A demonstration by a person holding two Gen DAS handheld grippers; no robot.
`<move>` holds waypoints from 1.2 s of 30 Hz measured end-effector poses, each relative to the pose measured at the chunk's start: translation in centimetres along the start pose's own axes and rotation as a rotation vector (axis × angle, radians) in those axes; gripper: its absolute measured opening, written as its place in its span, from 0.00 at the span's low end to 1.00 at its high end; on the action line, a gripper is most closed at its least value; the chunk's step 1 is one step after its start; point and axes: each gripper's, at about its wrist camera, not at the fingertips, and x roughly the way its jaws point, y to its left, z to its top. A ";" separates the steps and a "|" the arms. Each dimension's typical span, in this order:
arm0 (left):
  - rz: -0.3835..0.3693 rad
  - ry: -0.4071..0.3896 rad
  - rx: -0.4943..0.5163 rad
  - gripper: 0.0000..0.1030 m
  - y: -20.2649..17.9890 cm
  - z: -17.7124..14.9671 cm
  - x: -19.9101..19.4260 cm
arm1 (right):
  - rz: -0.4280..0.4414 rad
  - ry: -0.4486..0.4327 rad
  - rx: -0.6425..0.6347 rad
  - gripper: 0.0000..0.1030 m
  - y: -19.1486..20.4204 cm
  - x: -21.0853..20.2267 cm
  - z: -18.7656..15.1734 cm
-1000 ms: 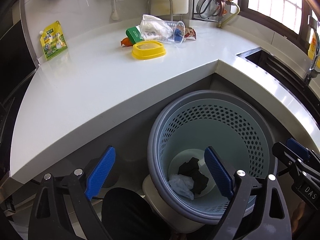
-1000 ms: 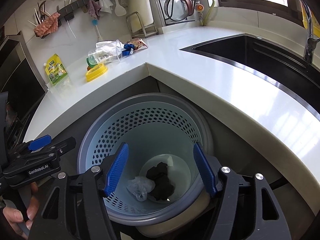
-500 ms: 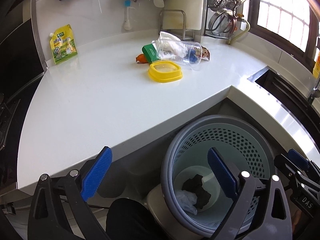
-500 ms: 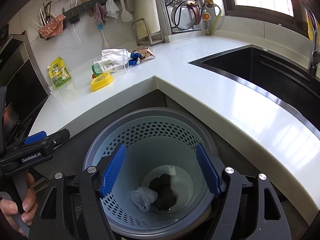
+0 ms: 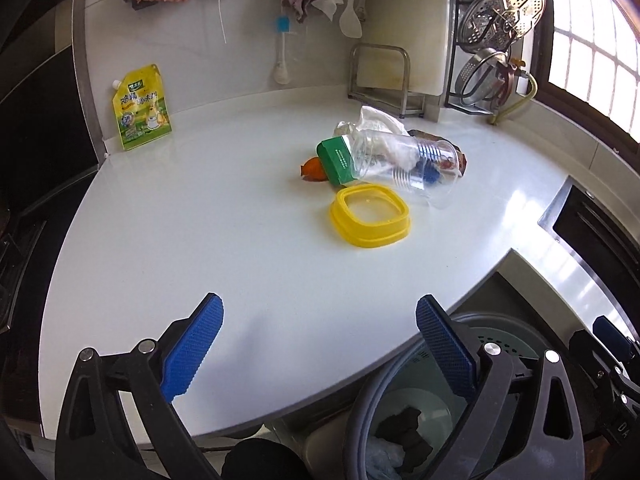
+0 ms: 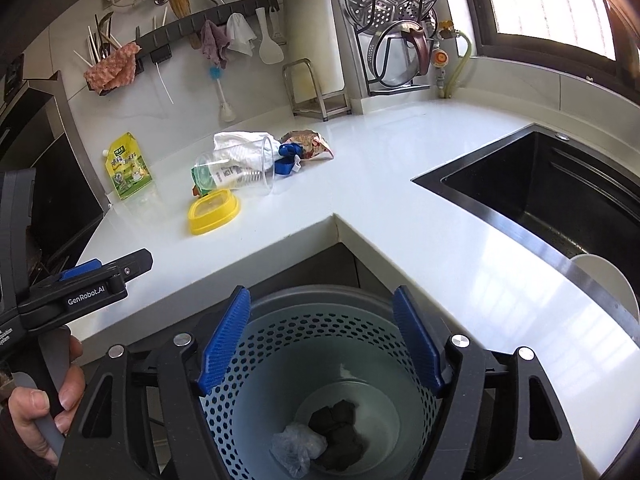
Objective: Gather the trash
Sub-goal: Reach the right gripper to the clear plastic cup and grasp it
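Note:
A pile of trash lies on the white counter: a yellow lid, a clear plastic cup on its side, a green carton, an orange scrap, a white crumpled bag and a brown wrapper. The blue perforated bin stands below the counter corner with a black lump and a clear bag inside. My left gripper is open and empty over the counter's near edge. My right gripper is open and empty above the bin.
A yellow-green seasoning pouch leans on the back wall at the left. A black sink is set in the counter at the right. A metal rack and hanging pot lids stand at the back.
My left gripper has risen from over the bin and moved left and forward over the counter edge. My right gripper has lifted a little above the bin. Both stay open.

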 end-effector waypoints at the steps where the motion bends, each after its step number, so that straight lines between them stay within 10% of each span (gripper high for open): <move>1: 0.004 0.001 -0.003 0.93 0.1 0.2 0.3 | 0.004 -0.003 0.001 0.69 -0.1 0.4 0.3; 36: 0.053 0.055 -0.040 0.93 1.8 2.6 5.5 | 0.263 0.099 -0.128 0.69 5.2 15.9 11.5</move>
